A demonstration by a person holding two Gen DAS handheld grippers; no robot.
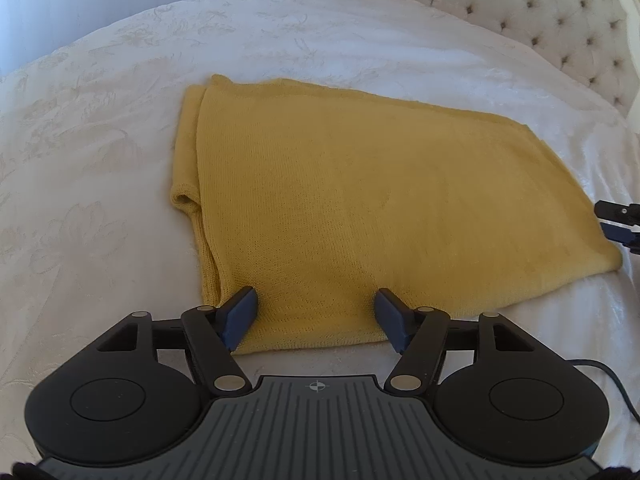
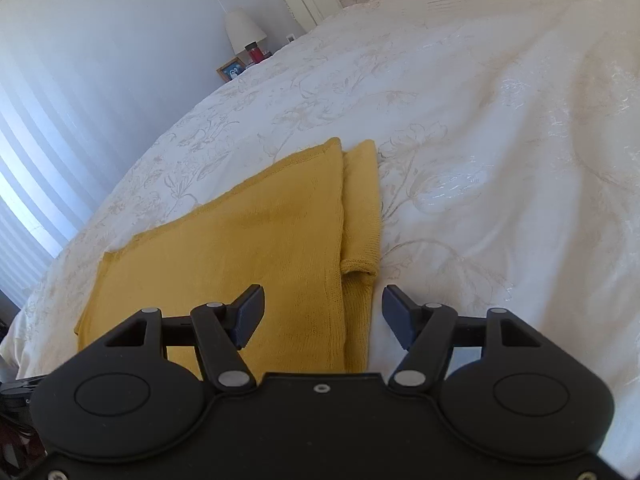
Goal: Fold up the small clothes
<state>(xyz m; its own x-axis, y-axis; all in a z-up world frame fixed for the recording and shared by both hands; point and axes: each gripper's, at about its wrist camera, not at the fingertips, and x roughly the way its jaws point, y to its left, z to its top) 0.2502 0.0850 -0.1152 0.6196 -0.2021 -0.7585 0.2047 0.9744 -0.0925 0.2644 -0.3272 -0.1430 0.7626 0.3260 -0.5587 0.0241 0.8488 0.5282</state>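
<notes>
The yellow knit sweater point(image 1: 360, 200) lies folded flat on the white floral bedspread point(image 1: 100, 140), one layer stacked on another, with a sleeve cuff point(image 1: 184, 199) peeking out along its left edge in the left wrist view. Its edges run fairly straight, near edge closest to the camera. The left gripper point(image 1: 316, 316) sits over that near edge, jaws spread wide, nothing pinched, fabric showing between the fingers. The right gripper point(image 2: 322, 314) hovers above the sleeve side of the sweater, jaws likewise wide and holding nothing. Open bedspread stretches all around the sweater. Beyond, a tufted headboard point(image 1: 540, 12), and a lamp point(image 2: 243, 32), a red bottle point(image 2: 255, 53) and a picture frame point(image 2: 232, 69) by the wall.
</notes>
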